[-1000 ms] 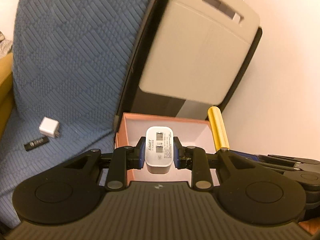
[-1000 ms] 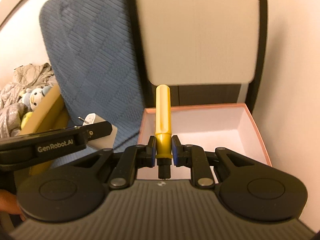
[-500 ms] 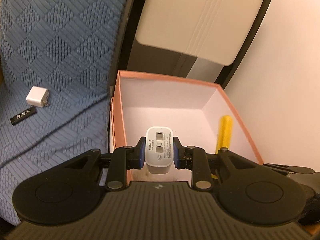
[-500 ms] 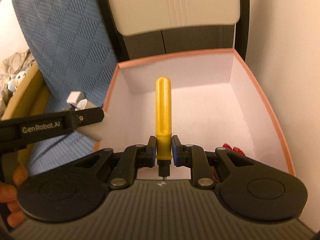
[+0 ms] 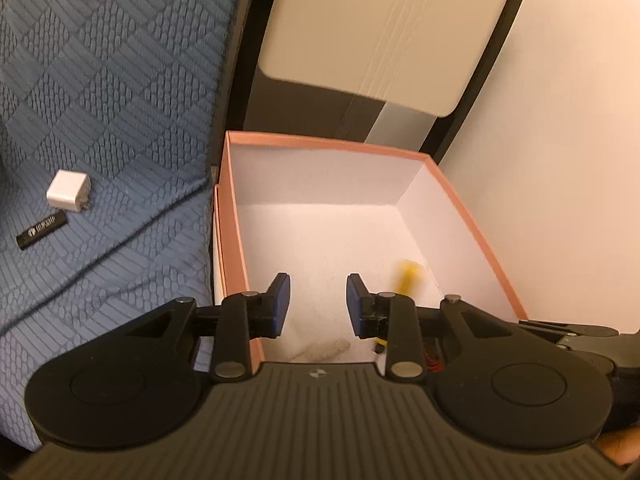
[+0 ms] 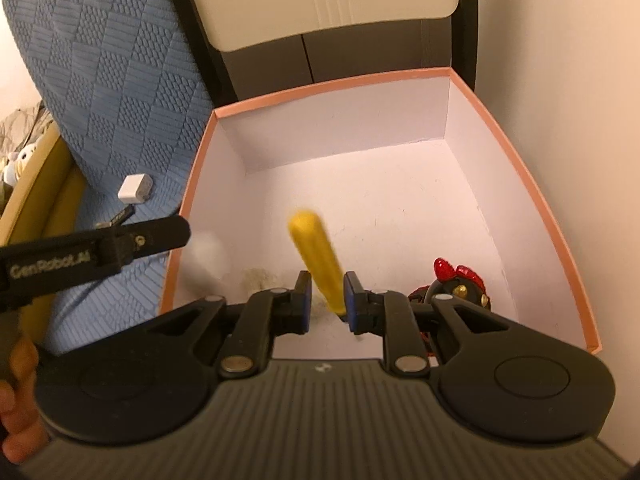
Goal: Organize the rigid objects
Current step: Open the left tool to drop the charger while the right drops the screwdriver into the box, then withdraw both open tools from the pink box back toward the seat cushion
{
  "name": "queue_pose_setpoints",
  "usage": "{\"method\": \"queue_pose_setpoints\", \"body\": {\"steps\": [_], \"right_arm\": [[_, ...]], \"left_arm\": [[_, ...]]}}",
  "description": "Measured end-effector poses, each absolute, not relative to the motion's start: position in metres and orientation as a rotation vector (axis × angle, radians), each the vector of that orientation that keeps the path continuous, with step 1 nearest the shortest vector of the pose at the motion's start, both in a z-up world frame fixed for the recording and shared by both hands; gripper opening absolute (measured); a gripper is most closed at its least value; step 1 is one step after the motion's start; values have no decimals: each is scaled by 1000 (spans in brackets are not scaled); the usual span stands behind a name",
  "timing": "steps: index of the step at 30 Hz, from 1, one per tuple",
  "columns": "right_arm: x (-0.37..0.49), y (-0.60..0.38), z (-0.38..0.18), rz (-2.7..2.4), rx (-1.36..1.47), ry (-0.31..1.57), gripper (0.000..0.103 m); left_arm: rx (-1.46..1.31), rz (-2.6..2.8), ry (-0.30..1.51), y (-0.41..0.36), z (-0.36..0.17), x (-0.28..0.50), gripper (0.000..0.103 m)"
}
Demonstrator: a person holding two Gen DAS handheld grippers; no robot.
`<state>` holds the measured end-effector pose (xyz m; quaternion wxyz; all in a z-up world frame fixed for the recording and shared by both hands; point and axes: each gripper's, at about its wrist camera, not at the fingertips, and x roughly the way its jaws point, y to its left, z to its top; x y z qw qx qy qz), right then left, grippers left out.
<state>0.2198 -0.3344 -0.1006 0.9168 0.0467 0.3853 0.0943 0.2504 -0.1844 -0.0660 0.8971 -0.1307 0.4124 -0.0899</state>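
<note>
The right wrist view shows a red and black ornament (image 6: 456, 280) sitting in the near right corner of the pink-rimmed box (image 6: 536, 196); the left wrist view catches only a sliver of red behind its own tool arm. The left view in turn gives the clearer look at the blue quilted cover (image 5: 112, 92), where a white plug adapter (image 5: 69, 191) lies just beside a small black stick (image 5: 42, 231); the right view shows them smaller, at its left edge.

The right tool (image 6: 327, 300) hangs over the box with its jaws opening. The yellow cylinder (image 6: 316, 258) is between them, its lower end close against the right pad (image 6: 351, 300) and clear of the left one (motion blur hides whether it still touches). Its long axis tilts, the rounded end pointing up and to the left, away from the camera, the narrow end down toward the tool. In the left view it is only a yellow smear inside the box.

The left tool (image 5: 316, 304) also hangs over the box, jaws opening, nothing between the blue pads. Below them a pale blurred shape (image 5: 320, 350) lies low in the box, too smeared to identify.
</note>
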Motion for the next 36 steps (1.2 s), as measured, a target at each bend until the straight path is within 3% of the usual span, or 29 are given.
{"method": "queue_pose_setpoints", "body": {"steps": [21,36], "right_arm": [[164,-276,-26,292,75,570,25],[146,-218,-49,361,14,540,25]], "left_arm": [[-250,-140,605,-102,13,171,37],[-246,-38,599,-34,-20,143,40]]}}
